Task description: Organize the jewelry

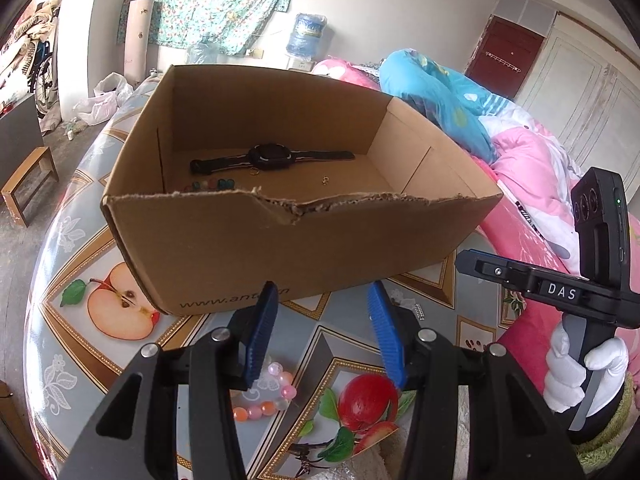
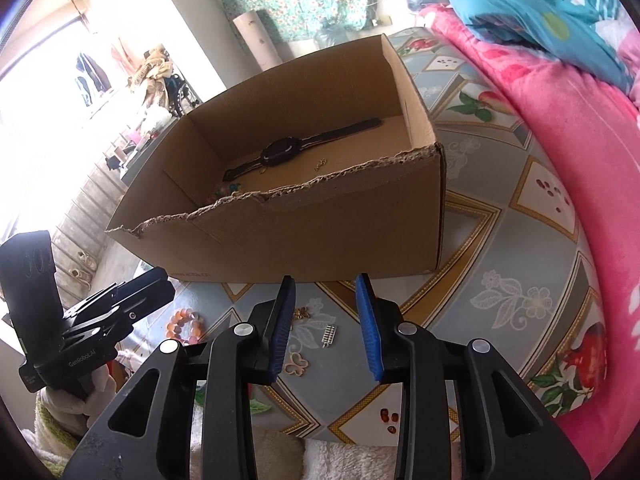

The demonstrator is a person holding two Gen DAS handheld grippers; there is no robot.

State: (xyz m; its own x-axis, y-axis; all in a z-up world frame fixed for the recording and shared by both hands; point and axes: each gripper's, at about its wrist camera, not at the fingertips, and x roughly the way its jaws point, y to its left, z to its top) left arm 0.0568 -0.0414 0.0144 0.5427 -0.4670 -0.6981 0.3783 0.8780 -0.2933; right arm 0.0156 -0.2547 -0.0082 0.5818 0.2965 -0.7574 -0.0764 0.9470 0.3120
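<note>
Brown corrugated cardboard fills the middle of both my views: an open box (image 1: pixel 256 240) with a ragged, torn near rim that dips in a notch, standing on a glossy printed cloth (image 1: pixel 80 264) of grey panels, gold borders and apples. Inside, on the flat floor, a black watch (image 1: pixel 272 156) lies stretched along the far wall, a row of coloured beads (image 1: pixel 212 185) sits toward the left corner, and two tiny gold pieces (image 1: pixel 326 179) rest apart on the bare middle. My left gripper (image 1: pixel 324 336) hangs in front of the near wall, its ribbed blue pads apart with nothing between them; below its left finger a bracelet of round pink and orange beads (image 1: pixel 266 400) lies on the cloth, partly hidden by the finger. My right gripper (image 2: pixel 325 328) hovers over the strip of cloth before the box, its jaws opening and empty. Under it, on the cloth, lie a small silver ridged clasp (image 2: pixel 330 336), a gold butterfly outline (image 2: pixel 297 364) and a smaller gold charm (image 2: pixel 303 313), each apart from the others, with the bead bracelet off to the left near the other gripper. The strip between box wall and the cloth's front edge is narrow; to the right a soft pink quilt (image 2: pixel 560 140) rises close against the cloth.
</note>
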